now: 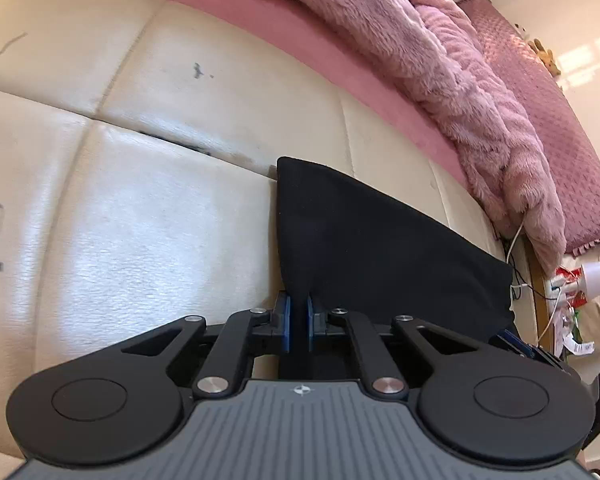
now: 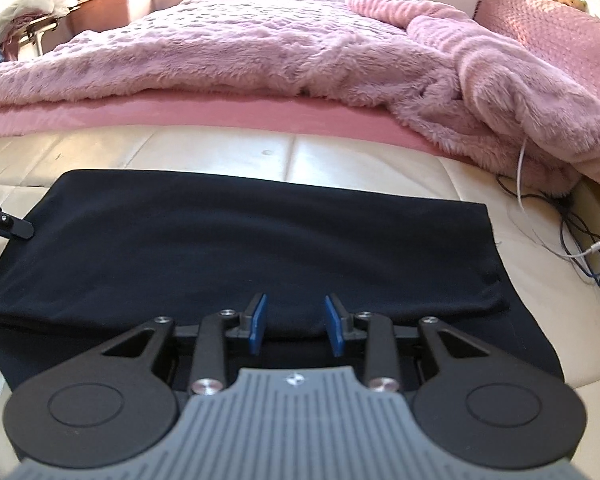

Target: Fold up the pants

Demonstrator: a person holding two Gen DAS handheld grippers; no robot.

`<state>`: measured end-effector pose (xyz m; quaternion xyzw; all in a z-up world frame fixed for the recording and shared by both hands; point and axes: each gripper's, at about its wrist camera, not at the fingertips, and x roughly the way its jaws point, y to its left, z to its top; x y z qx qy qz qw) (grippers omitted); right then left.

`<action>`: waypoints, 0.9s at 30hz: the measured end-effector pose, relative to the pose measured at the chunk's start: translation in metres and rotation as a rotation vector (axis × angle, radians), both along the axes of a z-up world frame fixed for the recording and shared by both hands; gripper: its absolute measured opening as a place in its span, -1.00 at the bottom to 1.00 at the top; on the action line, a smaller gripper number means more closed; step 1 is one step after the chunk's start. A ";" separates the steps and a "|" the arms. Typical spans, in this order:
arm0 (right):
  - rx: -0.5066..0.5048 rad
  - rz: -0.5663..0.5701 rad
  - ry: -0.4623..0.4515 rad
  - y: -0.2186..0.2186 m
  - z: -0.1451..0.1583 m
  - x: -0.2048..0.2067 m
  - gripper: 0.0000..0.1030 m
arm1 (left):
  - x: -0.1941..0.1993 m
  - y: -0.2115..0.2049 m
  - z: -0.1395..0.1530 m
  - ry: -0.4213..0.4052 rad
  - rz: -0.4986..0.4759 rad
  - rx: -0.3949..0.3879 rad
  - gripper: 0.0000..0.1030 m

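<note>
The black pants (image 2: 240, 248) lie folded into a flat rectangle on the cream padded bench (image 2: 340, 160). In the left wrist view my left gripper (image 1: 299, 320) is shut on the near left edge of the pants (image 1: 372, 240); the cloth runs up between its blue pads (image 1: 286, 322). In the right wrist view my right gripper (image 2: 296, 324) is open, its blue pads (image 2: 258, 322) standing apart over the near edge of the pants. The tip of the left gripper (image 2: 18, 229) shows at the far left edge of the cloth.
A pink fluffy blanket (image 2: 260, 48) covers the bed behind the bench and hangs over at the right (image 1: 480, 92). Cables (image 2: 572, 232) lie at the bench's right end. A pink pillow (image 2: 560, 28) sits at the back right. Furniture stands at the back left (image 2: 92, 0).
</note>
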<state>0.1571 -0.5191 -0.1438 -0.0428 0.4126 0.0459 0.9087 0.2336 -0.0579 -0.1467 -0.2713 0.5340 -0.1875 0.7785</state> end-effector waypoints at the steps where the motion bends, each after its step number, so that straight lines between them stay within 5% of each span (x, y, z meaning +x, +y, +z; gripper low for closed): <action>1: -0.001 0.005 0.001 0.004 0.001 0.000 -0.45 | 0.000 0.005 0.001 0.003 0.004 0.003 -0.85; 12: 0.031 0.213 0.029 0.097 0.003 -0.004 -0.50 | -0.027 0.123 0.013 0.059 0.129 0.089 -0.86; 19: 0.028 0.412 0.030 0.194 -0.003 0.001 -0.85 | -0.038 0.182 0.043 0.010 0.184 0.145 -0.86; 27: 0.074 0.551 0.004 0.287 -0.001 0.011 -0.98 | -0.045 0.221 0.069 -0.035 0.267 0.094 -0.87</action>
